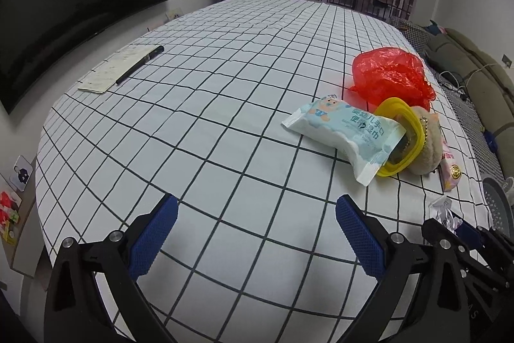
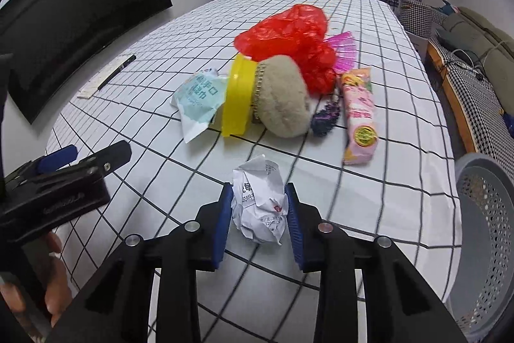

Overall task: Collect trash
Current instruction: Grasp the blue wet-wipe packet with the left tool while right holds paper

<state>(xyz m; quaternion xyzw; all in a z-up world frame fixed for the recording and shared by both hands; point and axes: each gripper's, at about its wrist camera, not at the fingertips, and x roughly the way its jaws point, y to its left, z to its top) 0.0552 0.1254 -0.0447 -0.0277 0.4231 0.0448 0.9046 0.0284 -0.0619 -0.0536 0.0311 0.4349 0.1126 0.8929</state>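
Observation:
My right gripper [image 2: 258, 201] is shut on a crumpled white paper ball [image 2: 259, 204] and holds it just above the checked tablecloth [image 2: 401, 105]. The paper ball shows small in the left wrist view [image 1: 445, 209]. My left gripper [image 1: 257, 221] is open and empty over the cloth; it shows at the left of the right wrist view [image 2: 93, 155]. Ahead lie a red plastic bag [image 2: 289, 34], a wet-wipes pack [image 2: 199, 95], a yellow ring-shaped lid [image 2: 237, 94], a beige plush [image 2: 282, 95] and a pink snack wrapper [image 2: 359, 114].
A grey perforated basket [image 2: 485, 233] stands off the table's right edge. A notepad with a black pen [image 1: 141, 63] lies at the far left. A pink fan-shaped wrapper [image 2: 343, 50] and a dark purple piece [image 2: 326, 116] lie by the plush. A sofa [image 2: 475, 34] is at right.

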